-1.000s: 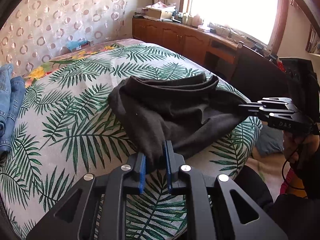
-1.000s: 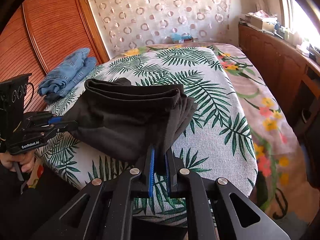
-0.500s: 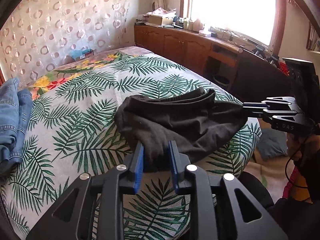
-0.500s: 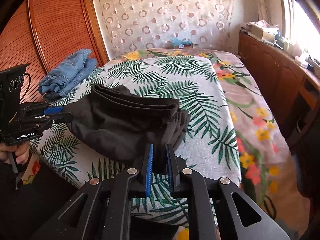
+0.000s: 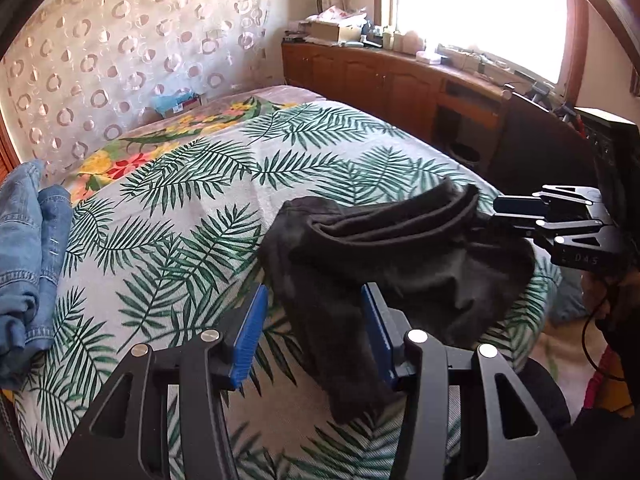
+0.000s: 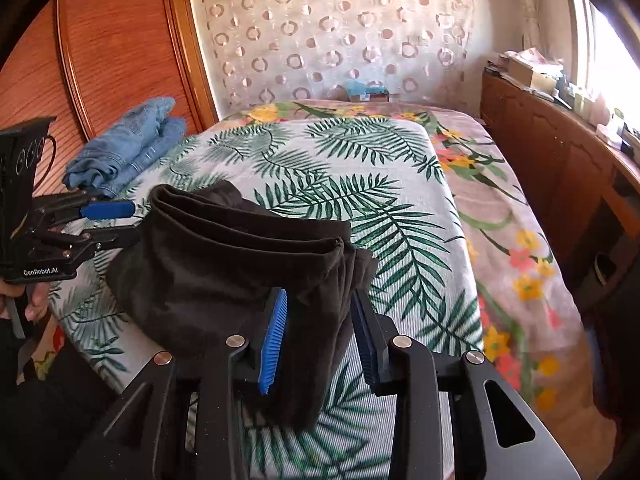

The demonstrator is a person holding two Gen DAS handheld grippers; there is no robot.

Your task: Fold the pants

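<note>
Folded black pants (image 5: 400, 256) lie in several layers at the near edge of the leaf-print bed cover (image 5: 192, 208). My left gripper (image 5: 316, 320) is open, its blue pads either side of one corner of the pants without pinching it. My right gripper (image 6: 318, 324) is open too, its pads astride the other corner of the pants (image 6: 224, 264). Each gripper shows in the other's view: the right one (image 5: 496, 210) at the pants' far end, the left one (image 6: 120, 222) at the left end.
Folded blue jeans (image 5: 24, 264) lie on the bed's left side, also in the right wrist view (image 6: 124, 144). A wooden cabinet (image 5: 384, 80) runs under the window. A wooden wardrobe (image 6: 104, 48) stands behind the jeans. The bed edge and floor are close in front.
Both grippers have opened and let go of the pants corners. The pants have come down and settled on the bed edge.
</note>
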